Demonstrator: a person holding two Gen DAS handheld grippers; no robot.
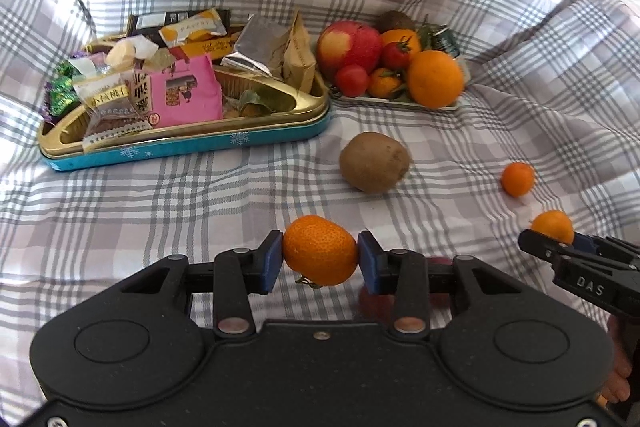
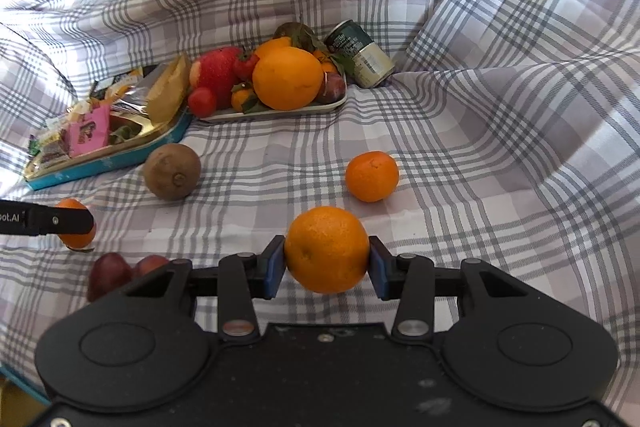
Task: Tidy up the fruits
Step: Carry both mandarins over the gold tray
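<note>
The left gripper held a small mandarin between its blue pads. Beyond the mandarin a kiwi lay on the checked cloth. Behind the kiwi stood the fruit tray, and left of the kiwi the snack tin. The right gripper was right of the kiwi, with a second mandarin.

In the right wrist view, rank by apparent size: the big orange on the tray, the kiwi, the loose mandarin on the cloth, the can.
1. Big orange, largest.
2. Kiwi and can look alike; the can lies farther away, so unranked.
3. Loose mandarin, smallest, though nearest the camera.
</note>
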